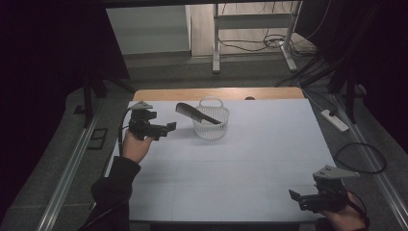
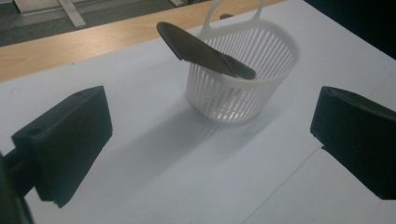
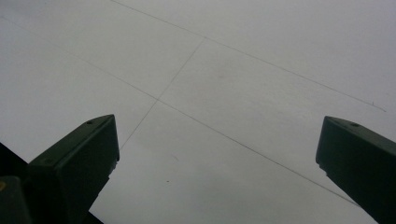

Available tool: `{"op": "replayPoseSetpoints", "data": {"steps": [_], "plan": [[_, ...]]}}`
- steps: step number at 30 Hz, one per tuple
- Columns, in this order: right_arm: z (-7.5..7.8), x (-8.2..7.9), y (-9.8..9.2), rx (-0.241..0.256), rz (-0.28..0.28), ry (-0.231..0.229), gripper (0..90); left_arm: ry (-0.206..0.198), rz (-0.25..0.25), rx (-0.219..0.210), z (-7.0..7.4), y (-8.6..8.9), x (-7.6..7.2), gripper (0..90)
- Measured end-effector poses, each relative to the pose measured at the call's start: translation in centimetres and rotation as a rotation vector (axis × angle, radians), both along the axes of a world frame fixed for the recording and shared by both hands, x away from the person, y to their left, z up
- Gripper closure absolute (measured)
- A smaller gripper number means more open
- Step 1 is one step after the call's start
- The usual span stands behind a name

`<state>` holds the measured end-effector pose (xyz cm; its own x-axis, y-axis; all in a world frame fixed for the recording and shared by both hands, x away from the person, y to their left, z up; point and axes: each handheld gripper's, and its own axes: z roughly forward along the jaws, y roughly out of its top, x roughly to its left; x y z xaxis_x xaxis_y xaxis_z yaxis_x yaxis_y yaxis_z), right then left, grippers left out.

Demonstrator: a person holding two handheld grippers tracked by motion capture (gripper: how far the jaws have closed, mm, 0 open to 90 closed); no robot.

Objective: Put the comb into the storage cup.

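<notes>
A small white slatted basket point(image 1: 210, 126) point(image 2: 261, 56) with a loop handle stands at the back middle of the white table point(image 1: 231, 163). A black comb point(image 1: 195, 113) point(image 2: 201, 49) leans in it, one end inside, the other sticking out over the rim to the left. My left gripper point(image 1: 168, 128) point(image 2: 210, 140) hovers just left of the basket, jaws wide open with nothing between them. Near the front right corner my right gripper point(image 1: 294, 196) point(image 3: 217, 163) is open over bare table surface.
A wooden strip point(image 1: 216, 94) point(image 2: 70, 46) borders the table's far edge. Beyond it are a desk frame point(image 1: 252, 33) and cables on the floor. A power strip point(image 1: 335, 120) lies on the floor to the right. Dark curtains hang at both sides.
</notes>
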<state>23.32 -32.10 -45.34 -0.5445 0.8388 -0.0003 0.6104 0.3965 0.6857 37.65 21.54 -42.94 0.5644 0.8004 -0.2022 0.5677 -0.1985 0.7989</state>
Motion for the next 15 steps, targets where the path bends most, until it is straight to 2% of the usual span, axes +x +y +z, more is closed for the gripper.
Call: {"op": "replayPoseSetpoints", "data": {"steps": [15], "plan": [[0.0, 0.0, 0.0, 0.0, -0.001, -0.001, 0.0, 0.006, -0.009, -0.002, -1.0, 0.4, -2.0, 0.0]]}}
